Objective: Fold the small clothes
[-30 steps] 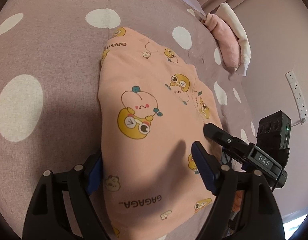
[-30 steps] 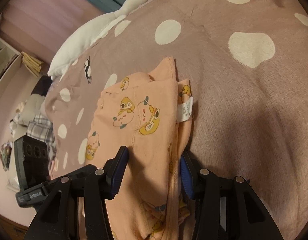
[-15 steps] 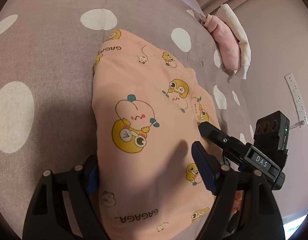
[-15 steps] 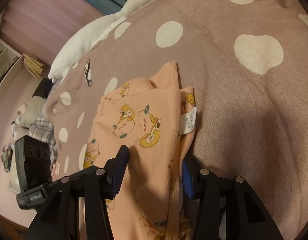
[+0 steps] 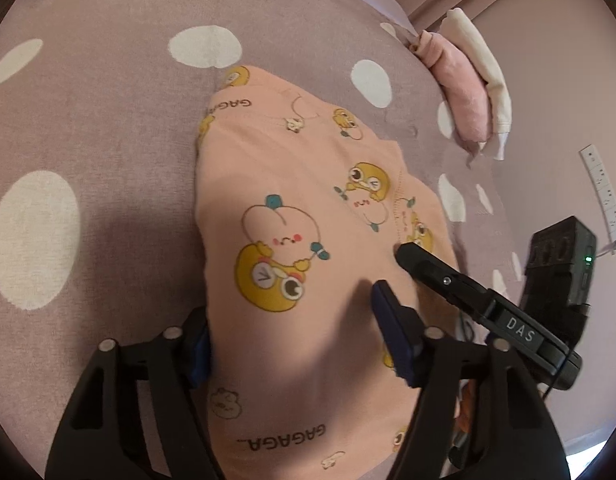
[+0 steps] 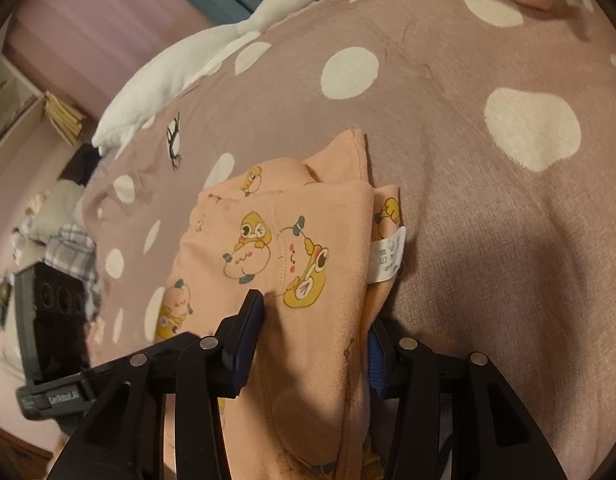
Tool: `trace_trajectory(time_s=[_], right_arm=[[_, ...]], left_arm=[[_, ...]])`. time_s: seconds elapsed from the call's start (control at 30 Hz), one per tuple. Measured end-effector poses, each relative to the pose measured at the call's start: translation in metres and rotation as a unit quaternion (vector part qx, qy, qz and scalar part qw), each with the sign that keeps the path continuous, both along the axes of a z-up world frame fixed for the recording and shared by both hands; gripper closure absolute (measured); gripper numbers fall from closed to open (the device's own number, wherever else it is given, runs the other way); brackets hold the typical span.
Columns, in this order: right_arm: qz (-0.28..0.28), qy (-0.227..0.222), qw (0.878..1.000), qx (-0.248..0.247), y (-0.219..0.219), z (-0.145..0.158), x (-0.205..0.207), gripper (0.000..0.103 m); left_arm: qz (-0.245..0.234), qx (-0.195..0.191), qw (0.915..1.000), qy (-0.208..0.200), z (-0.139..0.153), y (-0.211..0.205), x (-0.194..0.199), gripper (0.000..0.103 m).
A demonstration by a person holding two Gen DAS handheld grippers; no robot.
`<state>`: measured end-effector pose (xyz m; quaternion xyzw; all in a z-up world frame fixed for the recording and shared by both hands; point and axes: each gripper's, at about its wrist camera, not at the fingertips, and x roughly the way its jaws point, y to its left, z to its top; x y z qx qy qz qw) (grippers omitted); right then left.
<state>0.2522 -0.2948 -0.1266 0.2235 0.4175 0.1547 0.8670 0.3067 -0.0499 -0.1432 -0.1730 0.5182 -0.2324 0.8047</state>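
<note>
A folded peach garment (image 5: 308, 208) printed with yellow cartoon figures lies on the mauve dotted bedspread (image 5: 107, 120). My left gripper (image 5: 295, 340) straddles its near end and its jaws are closing. The left pad sits against the cloth's edge, the right pad rests on top, and no firm pinch shows. In the right wrist view the garment (image 6: 308, 240) shows a white care label (image 6: 388, 256). My right gripper (image 6: 312, 340) is closing on the stack, with one pad on top and the other tucked under the edge. Its finger (image 5: 428, 268) also shows in the left wrist view.
A white goose plush (image 6: 211, 48) lies along the far edge of the bedspread (image 6: 488, 240). Folded pink and cream cloths (image 5: 468, 92) sit at the bed's right edge. A power strip (image 5: 604, 196) hangs on the wall. Clutter lies on the floor at left (image 6: 59, 240).
The left gripper's jaws have narrowed around the garment's near end. The right gripper's jaws have drawn in slightly. The garment has barely shifted.
</note>
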Motion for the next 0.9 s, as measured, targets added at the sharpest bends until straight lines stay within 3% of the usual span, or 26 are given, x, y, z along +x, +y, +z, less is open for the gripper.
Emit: trace_trajectory(time_s=[0.27,0.4,0.9], right_arm=[[0.004,-0.021,0.999,-0.046,0.014,0.008,-0.006,0.078],[0.007,-0.038,0.997,-0.072,0.021,0.015,-0.010,0.081],[0.020,-0.093,0.992,-0.088,0.039,0.048,-0.033,0.083]], left_arm=[[0.000,0.030,0.9995,-0.013,0.003,0.002,-0.004,0.063],[-0.005,0.039,0.9989,-0.026,0.006,0.001,-0.006,0.072],[-0.014,0.043,0.9968,-0.066,0.031,-0.003,-0.027,0.081]])
